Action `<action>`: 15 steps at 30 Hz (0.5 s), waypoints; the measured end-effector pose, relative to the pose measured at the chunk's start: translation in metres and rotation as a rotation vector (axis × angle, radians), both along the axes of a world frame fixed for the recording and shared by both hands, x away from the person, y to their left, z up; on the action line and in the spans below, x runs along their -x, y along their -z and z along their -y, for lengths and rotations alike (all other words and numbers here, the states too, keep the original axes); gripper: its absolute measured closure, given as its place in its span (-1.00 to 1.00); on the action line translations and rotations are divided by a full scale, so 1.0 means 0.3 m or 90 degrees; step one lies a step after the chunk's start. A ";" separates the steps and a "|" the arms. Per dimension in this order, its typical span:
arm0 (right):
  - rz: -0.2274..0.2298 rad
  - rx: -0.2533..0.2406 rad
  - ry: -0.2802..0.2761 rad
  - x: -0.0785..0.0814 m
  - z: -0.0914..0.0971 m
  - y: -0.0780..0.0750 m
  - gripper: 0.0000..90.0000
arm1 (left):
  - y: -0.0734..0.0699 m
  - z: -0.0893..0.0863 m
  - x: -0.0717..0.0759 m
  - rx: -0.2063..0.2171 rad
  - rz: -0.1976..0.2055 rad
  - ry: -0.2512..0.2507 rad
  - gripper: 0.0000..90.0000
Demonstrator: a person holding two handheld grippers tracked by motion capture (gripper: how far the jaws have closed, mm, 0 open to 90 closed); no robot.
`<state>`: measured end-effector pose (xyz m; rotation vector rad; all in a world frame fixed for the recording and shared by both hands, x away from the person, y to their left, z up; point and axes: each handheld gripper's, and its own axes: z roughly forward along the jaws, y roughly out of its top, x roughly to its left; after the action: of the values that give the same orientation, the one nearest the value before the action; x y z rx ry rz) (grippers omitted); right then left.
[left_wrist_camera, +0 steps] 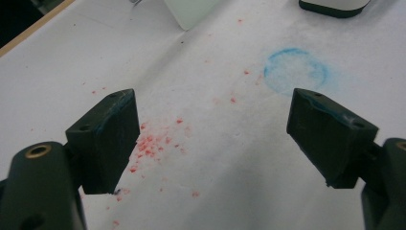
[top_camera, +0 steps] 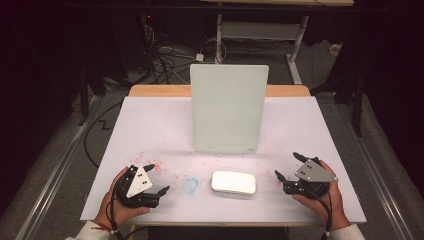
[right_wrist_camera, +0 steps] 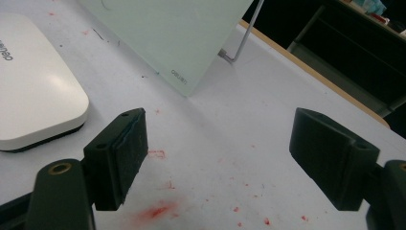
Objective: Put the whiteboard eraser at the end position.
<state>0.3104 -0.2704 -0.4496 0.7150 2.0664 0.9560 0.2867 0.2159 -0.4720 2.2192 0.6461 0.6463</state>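
Nothing is gripped yet: left gripper (top_camera: 156, 178) and right gripper (top_camera: 288, 166), both spread empty, flank the untouched white eraser (top_camera: 233, 182) at lower centre.

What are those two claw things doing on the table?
A person holds a gripper in each hand, low over the white table. The left gripper and the right gripper both have their jaws wide open and hold nothing. Between them lies a white eraser block, untouched, with a blue smudge beside it. A whiteboard stands upright behind, and red marker specks dot the table.
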 end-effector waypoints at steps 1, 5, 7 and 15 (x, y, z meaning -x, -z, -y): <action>0.002 0.000 0.001 0.001 0.000 -0.001 -0.52 | 0.000 0.001 0.000 -0.001 0.000 0.000 -0.60; 0.003 0.001 0.002 0.000 0.001 -0.002 -0.52 | 0.001 0.001 -0.001 0.000 -0.001 0.001 -0.60; 0.000 0.002 0.002 -0.001 0.000 0.000 -0.52 | 0.001 0.000 -0.001 0.000 -0.002 0.001 -0.60; 0.002 0.009 0.004 -0.006 0.002 0.002 -0.52 | 0.002 0.001 -0.005 0.002 -0.003 -0.001 -0.60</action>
<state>0.3121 -0.2710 -0.4502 0.7123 2.0655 0.9367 0.2882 0.2158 -0.4725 2.2180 0.6516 0.6396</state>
